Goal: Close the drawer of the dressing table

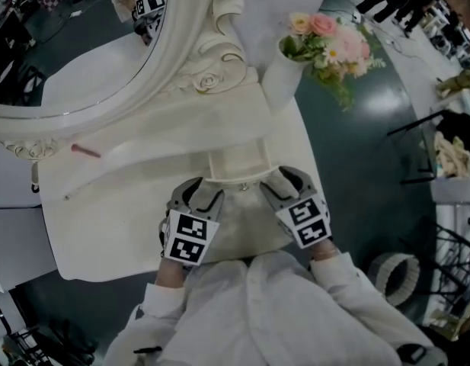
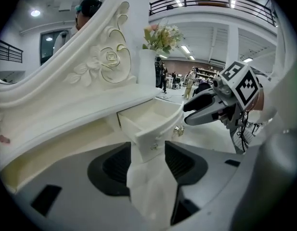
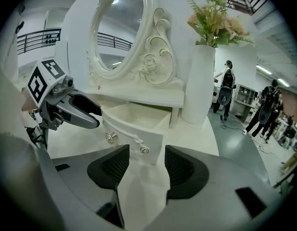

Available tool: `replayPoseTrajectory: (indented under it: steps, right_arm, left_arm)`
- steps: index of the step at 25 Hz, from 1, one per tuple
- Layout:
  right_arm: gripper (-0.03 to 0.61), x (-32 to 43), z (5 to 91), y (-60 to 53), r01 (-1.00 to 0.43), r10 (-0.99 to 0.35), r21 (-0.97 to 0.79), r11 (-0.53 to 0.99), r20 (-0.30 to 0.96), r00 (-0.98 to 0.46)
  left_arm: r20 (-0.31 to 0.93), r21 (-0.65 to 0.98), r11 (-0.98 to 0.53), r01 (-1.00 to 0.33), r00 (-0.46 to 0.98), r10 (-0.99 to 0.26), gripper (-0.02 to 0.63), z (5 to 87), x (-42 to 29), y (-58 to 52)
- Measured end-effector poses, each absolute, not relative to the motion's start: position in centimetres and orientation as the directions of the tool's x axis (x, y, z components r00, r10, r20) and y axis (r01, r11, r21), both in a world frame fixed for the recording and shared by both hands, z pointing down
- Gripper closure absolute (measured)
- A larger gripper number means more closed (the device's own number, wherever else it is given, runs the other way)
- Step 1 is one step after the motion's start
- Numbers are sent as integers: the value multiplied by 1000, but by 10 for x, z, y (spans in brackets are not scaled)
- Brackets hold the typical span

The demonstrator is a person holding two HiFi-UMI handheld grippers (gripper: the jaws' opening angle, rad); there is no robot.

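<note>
The white dressing table (image 1: 128,227) has a small curved drawer (image 1: 236,166) pulled out at the middle of its front, and the drawer looks empty. My left gripper (image 1: 195,191) hangs just before the drawer's left front corner and my right gripper (image 1: 279,181) before its right corner. Both are open, with nothing between the pads. In the left gripper view the drawer front (image 2: 155,138) with its metal knob (image 2: 178,130) lies beyond the left gripper (image 2: 148,160), apart from it. The right gripper (image 3: 147,165) faces the drawer front (image 3: 134,138) the same way.
An oval mirror (image 1: 75,52) in a carved frame stands at the back of the table. A white vase of pink flowers (image 1: 282,78) stands at the back right, close to the drawer. A small pink item (image 1: 86,151) lies on the left. A white basket (image 1: 394,277) sits on the floor.
</note>
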State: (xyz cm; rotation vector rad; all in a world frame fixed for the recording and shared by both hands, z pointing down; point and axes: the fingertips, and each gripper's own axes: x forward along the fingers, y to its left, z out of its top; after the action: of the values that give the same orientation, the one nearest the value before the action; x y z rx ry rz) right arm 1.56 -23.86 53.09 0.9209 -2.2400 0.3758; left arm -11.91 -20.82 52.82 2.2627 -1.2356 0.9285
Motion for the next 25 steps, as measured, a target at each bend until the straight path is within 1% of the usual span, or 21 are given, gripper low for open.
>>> replayPoseTrajectory:
  steps: [7,14,20,23,25]
  right_arm:
    - [370,13,534,-245,-650,-494,60,757,705,-509]
    - [368,5,544,-244,-589,-431,58,806,739,-517]
    - [369,5,544,-243,-583,-437,72,809,736,-516]
    - [368,5,544,-244,-588,-440,67,806,733,-520]
    - [368,6,543,-245,-585,-439,65,808,729,-525]
  left_arm:
    - [721,53,-568,-821,425,-547,411,534,-115,-215]
    - [727,77,-651,-755,489,-481,411,546,-103,-213]
    - [722,60,-670,-740,496,-483,413,546,-104,-215]
    - [723,38,-673,-739,485,-492,440,547,-106,-217]
    - [722,39,-677,-735,489,-489,442,546,-106,-218]
